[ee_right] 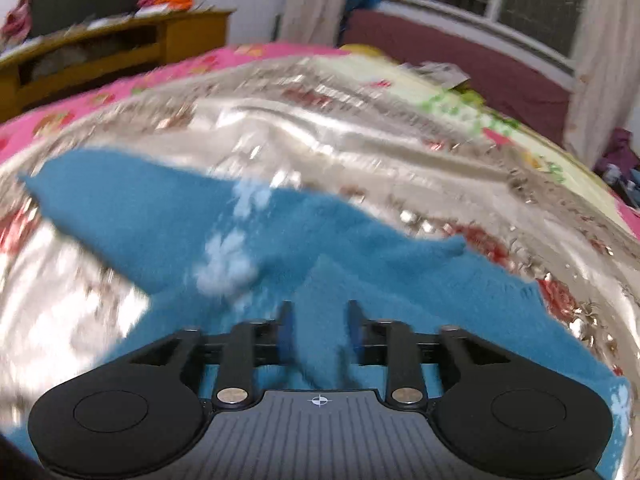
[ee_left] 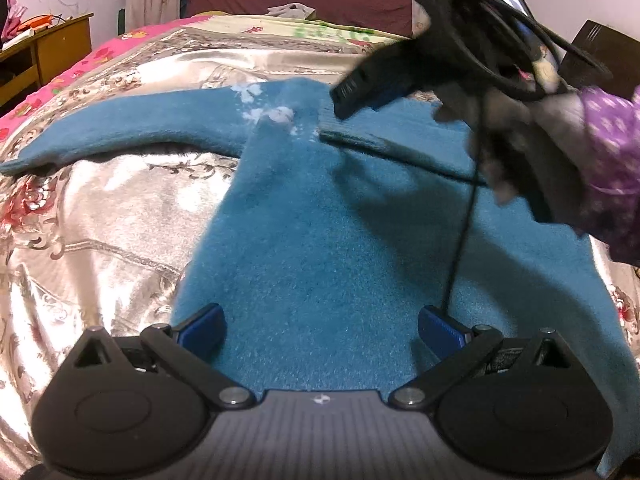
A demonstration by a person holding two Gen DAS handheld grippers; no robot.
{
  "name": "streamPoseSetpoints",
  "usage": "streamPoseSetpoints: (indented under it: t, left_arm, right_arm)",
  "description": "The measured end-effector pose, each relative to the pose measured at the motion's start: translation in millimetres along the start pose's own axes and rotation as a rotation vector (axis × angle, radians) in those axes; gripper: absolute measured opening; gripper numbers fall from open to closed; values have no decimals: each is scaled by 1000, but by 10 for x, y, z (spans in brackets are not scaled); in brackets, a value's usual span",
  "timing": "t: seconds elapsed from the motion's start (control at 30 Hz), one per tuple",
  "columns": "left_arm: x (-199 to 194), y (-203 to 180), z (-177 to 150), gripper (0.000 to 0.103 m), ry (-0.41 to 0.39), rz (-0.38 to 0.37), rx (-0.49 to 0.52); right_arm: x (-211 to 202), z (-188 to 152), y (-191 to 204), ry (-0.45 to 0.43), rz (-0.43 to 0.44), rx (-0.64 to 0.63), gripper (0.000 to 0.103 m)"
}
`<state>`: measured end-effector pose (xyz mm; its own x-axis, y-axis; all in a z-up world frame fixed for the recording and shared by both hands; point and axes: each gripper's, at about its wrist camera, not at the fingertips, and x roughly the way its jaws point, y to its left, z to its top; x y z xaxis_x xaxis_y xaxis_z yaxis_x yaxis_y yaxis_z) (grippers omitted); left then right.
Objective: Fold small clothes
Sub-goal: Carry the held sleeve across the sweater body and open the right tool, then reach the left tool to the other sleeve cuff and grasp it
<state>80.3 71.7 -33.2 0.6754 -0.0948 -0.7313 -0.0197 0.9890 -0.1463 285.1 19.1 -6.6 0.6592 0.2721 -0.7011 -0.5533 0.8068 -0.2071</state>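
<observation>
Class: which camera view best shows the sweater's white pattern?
The left wrist view: the white pattern is fairly sharp on the blue sweater, near the left sleeve's base. The right wrist view shows the same pattern only as a motion-blurred smear.

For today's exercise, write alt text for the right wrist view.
The right gripper pinches a raised fold of a blue top, its fingers close together on the cloth. The top lies spread on a shiny floral bedspread, and the picture is motion-blurred.
</observation>
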Motion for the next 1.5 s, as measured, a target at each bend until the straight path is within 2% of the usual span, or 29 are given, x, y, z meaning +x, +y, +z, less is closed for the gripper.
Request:
streamPoseSetpoints:
  t: [0.03,0.17,0.27,0.33,0.4,0.5,0.63,0.73,0.8,0.9,0.97,1.03,1.13,1.2,1.3,1.4,1.5]
  left_arm:
    - [0,1,2,103,-1,0,-1]
    - [14,-6,0,103,0,4,3]
    - [30,-24,-10,103,1,7,13]
    - [35,-27,-13,103,1,9,16]
    - [43,-24,-11,103,2,9,14]
    - [51,-8,-8,103,3,6,7]
    - [50,0,-6,103,0,3,2]
    - [59,-10,-8,103,1,10,8]
    - [73,-25,-14,103,5,20,20]
    - [79,-30,-15,103,3,30,29]
    - [68,-14,-11,103,-1,27,21]
    - [49,15,-4,103,-8,25,8]
    - [-7,60,14,103,-22,30,-13]
    - [-67,111,38,103,-41,41,-39]
    - [-160,189,94,103,-63,93,-47]
    - [-292,371,160,103,-105,158,-48]
    - [-350,677,265,103,-138,237,-76]
  right_arm:
    - [14,-43,0,13,2,-23,50]
    - [189,-142,20,66,-19,-70,50]
    - [337,-124,15,57,-67,-56,45]
    - [397,-82,-31,61,-51,-3,24]
    - [378,-30,-39,60,-38,42,13]
    - [243,61,-53,28,-33,110,13]
    - [106,186,-96,-21,22,208,11]
    - [128,256,14,-40,59,199,11]
    - [217,252,92,-30,48,171,13]
    - [433,140,152,97,76,120,18]
    - [354,84,153,76,78,104,19]
    - [228,75,91,70,122,139,31]
    - [19,52,20,28,168,155,36]
    - [29,41,61,78,162,115,43]
    - [76,-36,150,134,125,60,43]
    - [-51,-73,109,101,143,130,43]
    - [-216,-105,134,63,160,147,43]
